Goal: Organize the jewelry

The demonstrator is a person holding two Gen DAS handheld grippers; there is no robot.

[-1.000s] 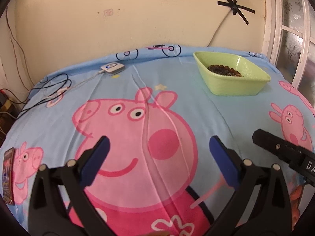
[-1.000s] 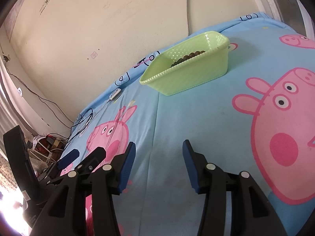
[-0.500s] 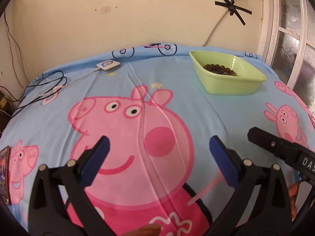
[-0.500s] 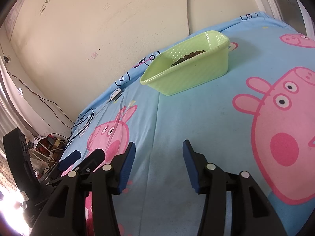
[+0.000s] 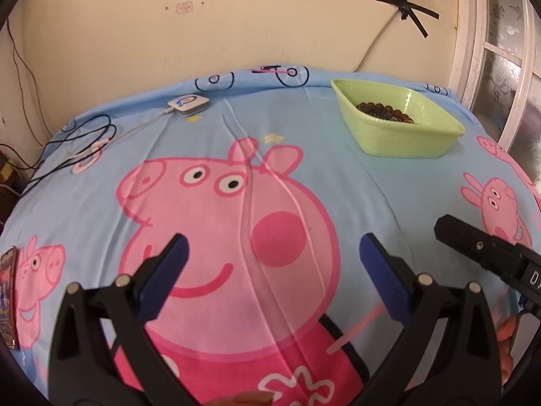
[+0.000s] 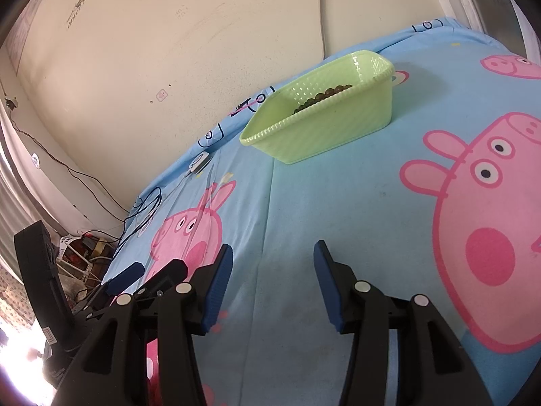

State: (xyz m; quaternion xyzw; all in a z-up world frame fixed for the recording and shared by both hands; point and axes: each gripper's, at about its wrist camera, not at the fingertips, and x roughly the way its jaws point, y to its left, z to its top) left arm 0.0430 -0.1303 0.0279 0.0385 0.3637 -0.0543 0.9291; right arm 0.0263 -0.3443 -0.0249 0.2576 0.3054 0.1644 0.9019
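Note:
A light green plastic basket (image 5: 402, 135) stands at the back right of a blue cartoon-pig bedsheet (image 5: 236, 203). A string of dark brown beads (image 5: 383, 110) lies inside it. The basket (image 6: 324, 128) and the beads (image 6: 324, 96) also show in the right wrist view. My left gripper (image 5: 272, 260) is open and empty over the big pink pig print. My right gripper (image 6: 272, 270) is open and empty over bare blue sheet, short of the basket. Part of the right gripper's body (image 5: 487, 250) shows at the right edge of the left wrist view.
A small white device (image 5: 189, 104) with a cable lies at the back left, beside loops of black cable (image 5: 81, 142). A dark flat packet (image 5: 7, 297) lies at the sheet's left edge. A cream wall stands behind, a window frame (image 5: 490, 50) at the right.
The left wrist view has shifted slightly, so the basket and the white device sit a little farther left. The right gripper has barely moved. Both stay open.

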